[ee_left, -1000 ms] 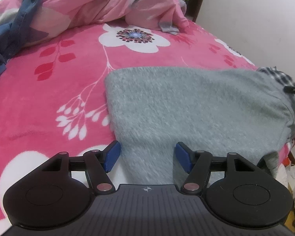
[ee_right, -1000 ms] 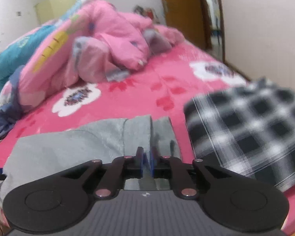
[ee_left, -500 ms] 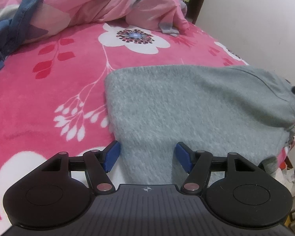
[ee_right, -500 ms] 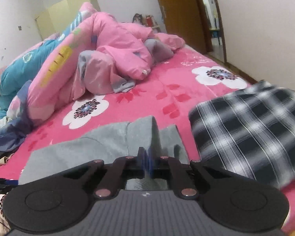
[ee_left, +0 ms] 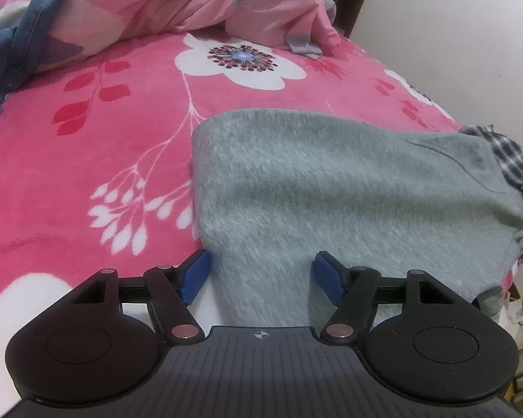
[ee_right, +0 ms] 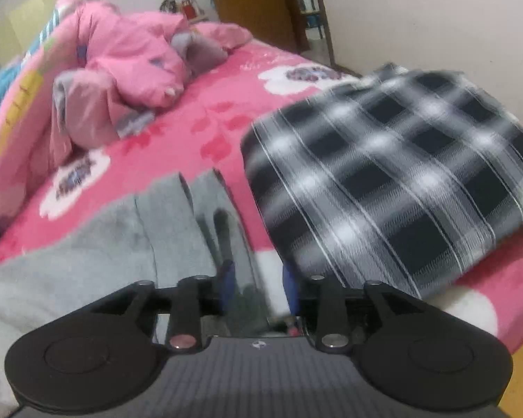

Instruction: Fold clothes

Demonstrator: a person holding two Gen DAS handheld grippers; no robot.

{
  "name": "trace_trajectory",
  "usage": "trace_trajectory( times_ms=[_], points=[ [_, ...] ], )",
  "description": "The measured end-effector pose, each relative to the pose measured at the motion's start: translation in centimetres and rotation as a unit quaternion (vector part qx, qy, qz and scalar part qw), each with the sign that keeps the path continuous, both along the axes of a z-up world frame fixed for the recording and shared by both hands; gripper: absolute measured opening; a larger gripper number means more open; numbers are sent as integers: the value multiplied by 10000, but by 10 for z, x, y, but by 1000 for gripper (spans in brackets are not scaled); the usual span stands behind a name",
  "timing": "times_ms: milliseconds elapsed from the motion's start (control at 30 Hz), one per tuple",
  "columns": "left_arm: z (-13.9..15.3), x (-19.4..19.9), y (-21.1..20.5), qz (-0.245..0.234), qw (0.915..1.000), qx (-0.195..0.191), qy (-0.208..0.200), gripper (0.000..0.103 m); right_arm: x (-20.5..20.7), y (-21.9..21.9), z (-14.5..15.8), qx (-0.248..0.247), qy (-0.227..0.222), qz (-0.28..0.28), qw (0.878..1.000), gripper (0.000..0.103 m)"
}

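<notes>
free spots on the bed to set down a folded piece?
Bare blanket between the grey garment and the pink bedding heap. A narrower strip between that garment and the plaid one. Crowded: the heap at the far end.

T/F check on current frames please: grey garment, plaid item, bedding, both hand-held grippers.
1. The fuzzy grey knit garment lies on the pink floral blanket. True.
2. The black-and-white plaid folded cloth lies on top of the grey garment's middle. False: it lies beside the garment, on the blanket.
3. The left hand-held gripper is clamped shut. False: its jaws stand apart and are opening over the grey garment.
4. A rumpled pink quilt is heaped at the far end of the bed. True.
5. The right hand-held gripper grips the plaid cloth. False: its jaws are opening, with only grey fabric between them.
</notes>
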State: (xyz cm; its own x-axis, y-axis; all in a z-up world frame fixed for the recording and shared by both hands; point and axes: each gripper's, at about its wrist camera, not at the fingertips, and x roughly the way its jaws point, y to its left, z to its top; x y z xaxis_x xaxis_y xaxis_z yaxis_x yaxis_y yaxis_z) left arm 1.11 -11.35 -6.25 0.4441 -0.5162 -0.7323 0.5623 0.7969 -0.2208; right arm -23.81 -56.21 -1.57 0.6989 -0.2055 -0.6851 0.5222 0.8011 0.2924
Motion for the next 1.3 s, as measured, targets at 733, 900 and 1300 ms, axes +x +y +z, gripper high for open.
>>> trace_trajectory(
  times_ms=[733,900,1300],
  points=[
    [11,-5,25,213,9994,-136,-256,69,27,54,-20,-684,-17,302,9972,43],
    [24,-28,48,-118,9973,-268,-679,69,12,98,26,-819,-785,573,9919,45],
    [9,-83,26,-1430,9757,276,-1637,69,50,308,-5,-2086,-16,3989,8929,39]
  ],
)
